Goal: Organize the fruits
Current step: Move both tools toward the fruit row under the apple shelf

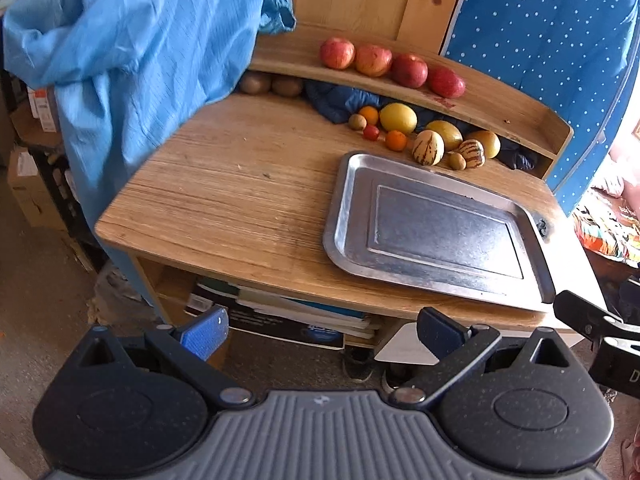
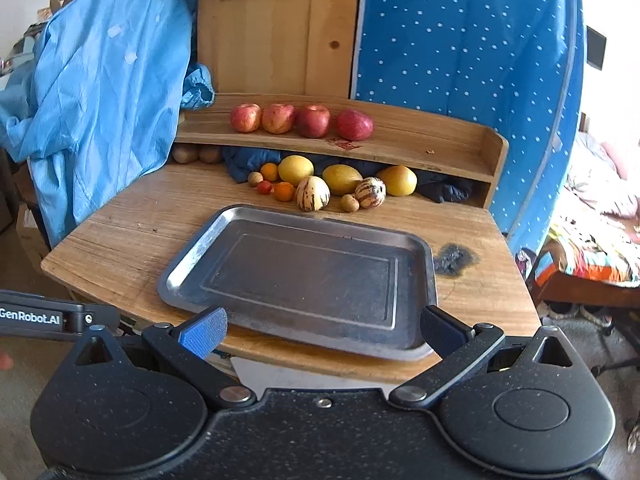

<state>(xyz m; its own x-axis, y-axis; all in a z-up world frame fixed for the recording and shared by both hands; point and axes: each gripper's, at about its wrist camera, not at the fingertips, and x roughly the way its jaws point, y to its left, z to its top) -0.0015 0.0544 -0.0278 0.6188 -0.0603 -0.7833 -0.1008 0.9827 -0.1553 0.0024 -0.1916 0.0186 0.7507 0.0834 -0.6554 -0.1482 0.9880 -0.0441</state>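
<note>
A wooden desk [image 2: 132,232] fills the middle of both views, a blue garment [image 2: 100,80] draped over its left end and a blue dotted fabric panel [image 2: 460,40] rising at the upper right. At centre frame in the right wrist view lies a metal tray [image 2: 184,268], bare of any fruit, its near rim close to the desk's front edge; a dark scorch mark [image 2: 456,260] stains the wood just right of it.

Above the tray in the frame, a raised shelf [image 2: 440,148] carries four red apples [image 2: 300,120] in a row. Beneath the shelf, on the desk top, the loose fruit sits bunched just beyond the tray's far rim: three large yellow fruits [image 2: 342,179], two striped melons [image 2: 313,193], two small oranges [image 2: 284,191], two brown round fruits [image 2: 349,203] and a tiny red one [image 2: 264,187]. Two more brown fruits [image 2: 196,154] lie in shadow under the shelf's left end, beside crumpled dark blue cloth [image 2: 248,162].

The sorting appears not to have started: nothing is on the tray, and every fruit is well apart from both tools.

The right gripper [image 2: 323,330] hangs at lower frame over the tray's near rim, fingers spread wide, holding nothing. The left gripper [image 1: 322,330], seen in the left wrist view below the desk's front edge with stacked books [image 1: 300,312] behind it, is likewise spread wide and empty.
</note>
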